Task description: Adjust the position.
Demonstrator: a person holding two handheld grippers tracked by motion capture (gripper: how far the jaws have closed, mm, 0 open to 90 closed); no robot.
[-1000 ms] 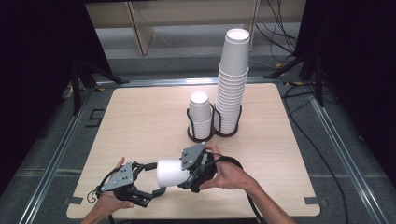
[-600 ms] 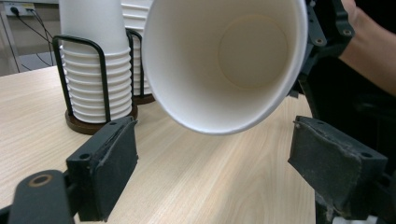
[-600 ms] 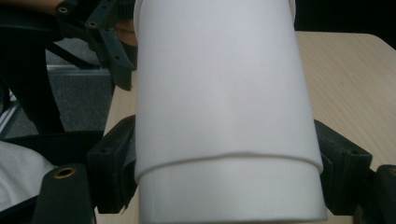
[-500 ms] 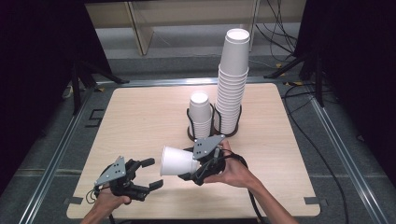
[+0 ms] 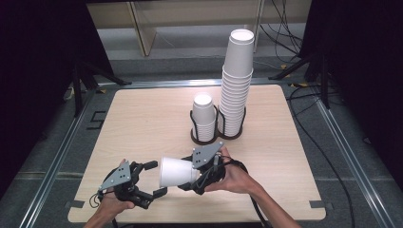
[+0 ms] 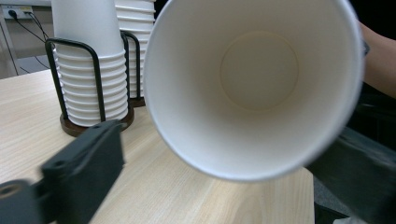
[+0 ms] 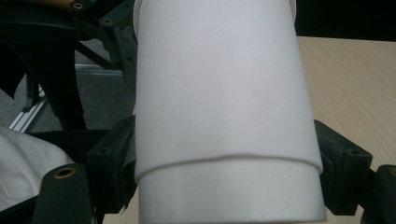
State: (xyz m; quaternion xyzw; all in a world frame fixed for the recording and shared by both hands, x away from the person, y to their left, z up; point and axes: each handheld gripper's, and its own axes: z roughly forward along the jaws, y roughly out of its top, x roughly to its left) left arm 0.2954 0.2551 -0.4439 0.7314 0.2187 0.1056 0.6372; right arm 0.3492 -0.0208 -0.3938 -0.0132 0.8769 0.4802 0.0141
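1. Fingers (image 7: 345, 172) of the right gripper (image 5: 197, 178) clamp the base of a paper cup (image 5: 176, 172), holding it sideways above the tabletop (image 5: 142, 118), mouth toward the left gripper (image 5: 152, 179).
2. Left fingers (image 5: 150, 165) have just been opening and now stand wide, clear of the cup's rim, so the right gripper alone carries it.
3. Looking along the left gripper, the cup's bare inside shows; the high view adds the rack (image 5: 194, 124) with its short stack (image 5: 204, 116) and tall stack (image 5: 236, 85) behind.

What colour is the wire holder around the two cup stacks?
Black, on a dark brown base. The wire holder shows best in the left gripper view.
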